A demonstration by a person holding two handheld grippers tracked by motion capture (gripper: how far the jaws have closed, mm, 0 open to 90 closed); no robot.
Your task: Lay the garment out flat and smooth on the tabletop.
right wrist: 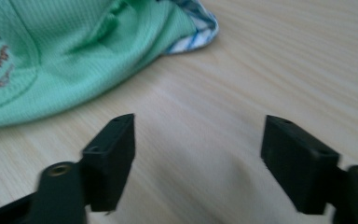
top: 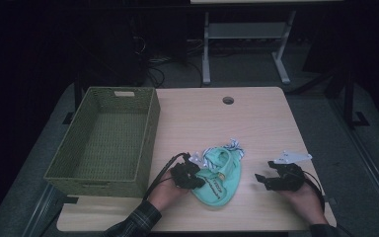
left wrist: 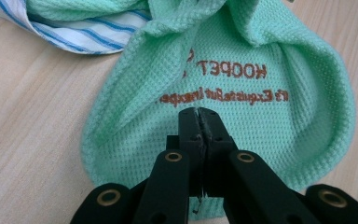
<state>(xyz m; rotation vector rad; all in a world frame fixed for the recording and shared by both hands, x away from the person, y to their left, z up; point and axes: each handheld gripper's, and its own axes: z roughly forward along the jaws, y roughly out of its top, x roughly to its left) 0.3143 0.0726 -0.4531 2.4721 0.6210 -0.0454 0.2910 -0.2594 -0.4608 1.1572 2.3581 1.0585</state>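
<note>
Your left gripper (left wrist: 199,122) sits at the near left edge of the green cloth (left wrist: 223,79). Its jaws are pressed together, and the left gripper view shows the weave bunched against and under the tips; I judge it has a pinch of the cloth, though the fold between the pads is hidden.

Your right gripper (top: 271,178) rests to the right of the green cloth, clear of it, with bare table (top: 266,118) between. Its jaws stand apart with nothing between them; the right gripper view shows wood grain in the gap and the cloth off to the upper left.

The green cloth lies on the table between your two hands, near the front edge. Its long axis runs from the near end, by the left gripper, away and slightly right, to where a striped blue-and-white cloth (top: 235,146) pokes out at the far end. Orange lettering marks the near part.

Judgement: the left hand is nearer and already engaged. For the right, the cloth lies to its left; it must cross that gap before closing.

Beyond and left of the cloth stands the woven basket (top: 150,143), nothing inside it.
</note>
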